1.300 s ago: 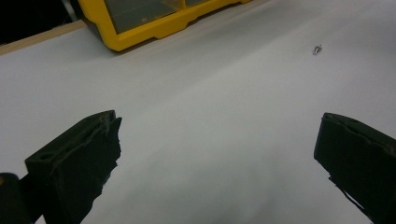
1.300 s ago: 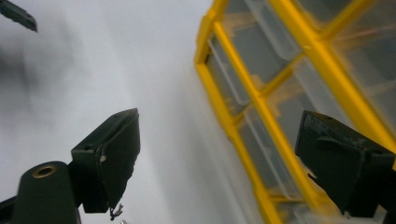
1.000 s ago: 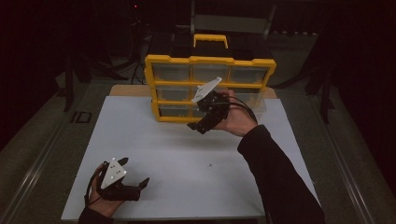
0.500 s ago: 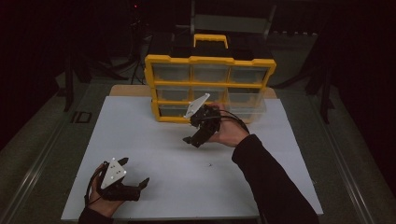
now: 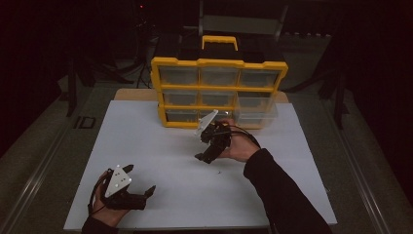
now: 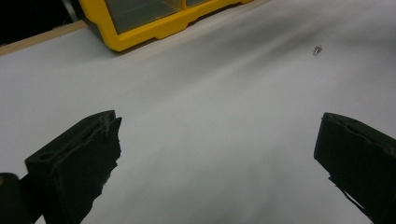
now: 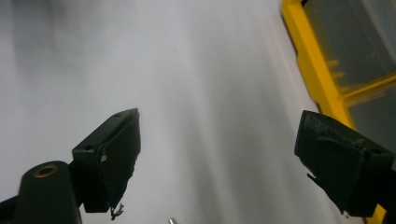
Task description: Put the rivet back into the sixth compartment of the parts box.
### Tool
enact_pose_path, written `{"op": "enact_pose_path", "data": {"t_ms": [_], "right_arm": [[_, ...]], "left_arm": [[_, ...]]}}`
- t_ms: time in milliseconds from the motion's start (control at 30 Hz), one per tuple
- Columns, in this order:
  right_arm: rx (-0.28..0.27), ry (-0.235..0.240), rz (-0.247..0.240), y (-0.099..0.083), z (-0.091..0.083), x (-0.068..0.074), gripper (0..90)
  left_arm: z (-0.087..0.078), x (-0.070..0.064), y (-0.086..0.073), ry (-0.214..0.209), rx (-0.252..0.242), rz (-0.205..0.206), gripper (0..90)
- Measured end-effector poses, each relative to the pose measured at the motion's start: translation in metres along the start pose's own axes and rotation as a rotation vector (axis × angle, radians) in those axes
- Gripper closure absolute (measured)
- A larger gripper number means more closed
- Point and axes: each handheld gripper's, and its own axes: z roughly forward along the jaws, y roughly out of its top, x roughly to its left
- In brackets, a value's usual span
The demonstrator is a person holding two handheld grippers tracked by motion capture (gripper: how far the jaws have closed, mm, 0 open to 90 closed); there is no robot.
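Now the right gripper point(image 5: 205, 155) stands off the yellow drawer organizer point(image 5: 219, 92); half a second ago it was nearer the bottom row of drawers, and a second ago it was up against them. It has drawn back toward the person and tipped nose-down over the white table sheet point(image 5: 160, 146). Jaws wide apart, nothing between them in the right gripper view.

A tiny screw-like metal part point(image 5: 219, 171) lies on the sheet just on the person's side of that gripper, well apart from the organizer; it also shows in the left gripper view point(image 6: 317, 49) and at the bottom edge of the right gripper view point(image 7: 172, 220). Judgement: the drawer work is paused and a pick of this small part is the likely step in hand.

Left gripper point(image 5: 141, 195) rests low at the near-left corner, far from the organizer, unmoved across the three moments; jaws wide, empty.

Surface: matte white sheet on a wooden top, edge showing behind the organizer. Room dark; stands and cables dimly visible beyond the organizer.
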Motion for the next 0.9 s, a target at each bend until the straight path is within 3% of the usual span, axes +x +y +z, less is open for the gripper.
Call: {"op": "enact_pose_path", "data": {"t_ms": [267,633,900], "right_arm": [[0.024,0.014,0.006,-0.012,0.009,0.003,14.8],[0.097,0.041,0.039,-0.038,0.023,0.006,16.3],[0.145,0.054,0.036,-0.05,0.032,0.007,20.4]], "left_arm": [[0.0,0.0,0.0,0.0,0.0,0.001,1.0],[0.0,0.0,0.0,0.0,0.0,0.001,1.0],[0.0,0.0,0.0,0.0,-0.002,0.0,1.0]]}}
